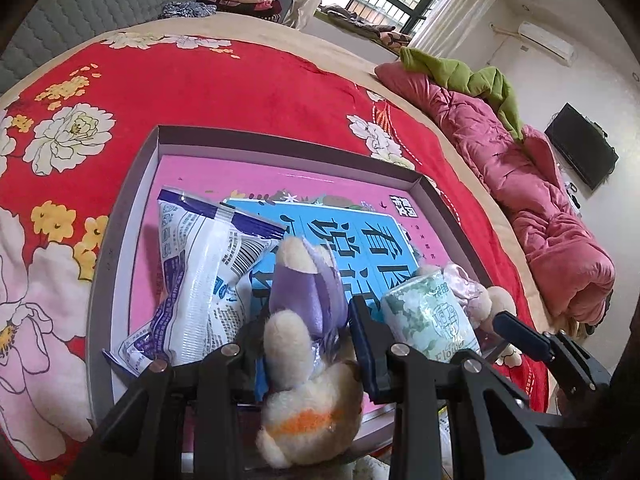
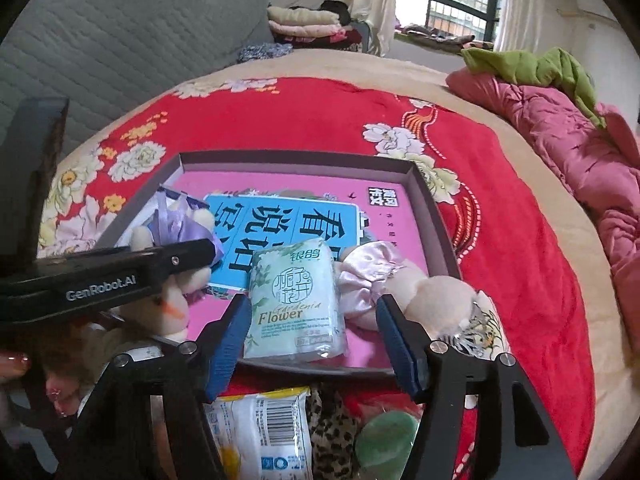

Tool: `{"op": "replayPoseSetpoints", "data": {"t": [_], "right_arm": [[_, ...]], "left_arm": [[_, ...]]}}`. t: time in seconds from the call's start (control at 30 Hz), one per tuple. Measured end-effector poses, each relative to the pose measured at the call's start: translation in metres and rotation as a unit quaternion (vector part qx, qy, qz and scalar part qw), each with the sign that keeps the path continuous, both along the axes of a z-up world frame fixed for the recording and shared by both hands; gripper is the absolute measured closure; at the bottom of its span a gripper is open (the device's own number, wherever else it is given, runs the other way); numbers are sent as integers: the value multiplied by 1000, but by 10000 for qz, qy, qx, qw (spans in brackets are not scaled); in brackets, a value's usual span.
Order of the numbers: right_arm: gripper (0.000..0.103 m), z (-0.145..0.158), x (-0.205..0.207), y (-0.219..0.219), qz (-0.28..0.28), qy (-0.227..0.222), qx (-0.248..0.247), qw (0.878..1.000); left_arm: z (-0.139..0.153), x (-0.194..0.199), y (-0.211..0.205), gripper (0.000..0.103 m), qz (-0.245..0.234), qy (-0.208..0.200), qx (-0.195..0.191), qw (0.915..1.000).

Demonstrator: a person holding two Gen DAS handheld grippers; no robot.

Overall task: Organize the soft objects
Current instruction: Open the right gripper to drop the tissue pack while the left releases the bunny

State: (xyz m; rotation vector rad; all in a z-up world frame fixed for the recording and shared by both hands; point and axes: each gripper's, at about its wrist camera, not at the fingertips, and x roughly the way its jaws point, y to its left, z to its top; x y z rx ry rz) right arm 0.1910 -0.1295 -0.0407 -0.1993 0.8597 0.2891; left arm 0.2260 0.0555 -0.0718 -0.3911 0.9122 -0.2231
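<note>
Nearby, tissue pack (image 2: 295,304) beside plush rabbit (image 1: 308,344)

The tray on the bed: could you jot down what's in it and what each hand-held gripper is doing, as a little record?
Tray: shallow box on red floral blanket
Inside: white snack bag, tissue pack, pink-dressed plush
Left hand-held gripper: shut on purple-dressed plush
Right hand-held gripper: open, straddling the tissue pack
Outside, near edge: another white packet
</note>
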Motion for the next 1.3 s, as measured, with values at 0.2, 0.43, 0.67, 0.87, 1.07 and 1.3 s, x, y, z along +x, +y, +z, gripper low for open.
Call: {"op": "replayPoseSetpoints", "data": {"t": [0.2, 0.43, 0.67, 0.87, 1.07, 1.3], "right_arm": [[36, 5, -5, -5, -134, -6, 77, 9999], [36, 10, -10, -6, -171, -58, 27, 9998], [33, 12, -11, -9, -256, -118, -94, 9996], [32, 12, -11, -11, -320, -98, -84, 9994], [32, 11, -11, -8, -279, -111, -134, 9995], [32, 11, -10, -9, -309, -132, -158, 9993]], "left_arm": [[0, 1, -2, 67, -48, 38, 20, 10000], [1, 2, -5, 59, -139, 49, -32, 9999], [3, 1, -9, 55, -178, 42, 50, 9998], [6, -1, -7, 53, -161, 6, 29, 9999], [11, -3, -3, 52, -149, -12, 25, 9999], [13, -5, 2, 49, -193, 14, 30, 9998]]}}
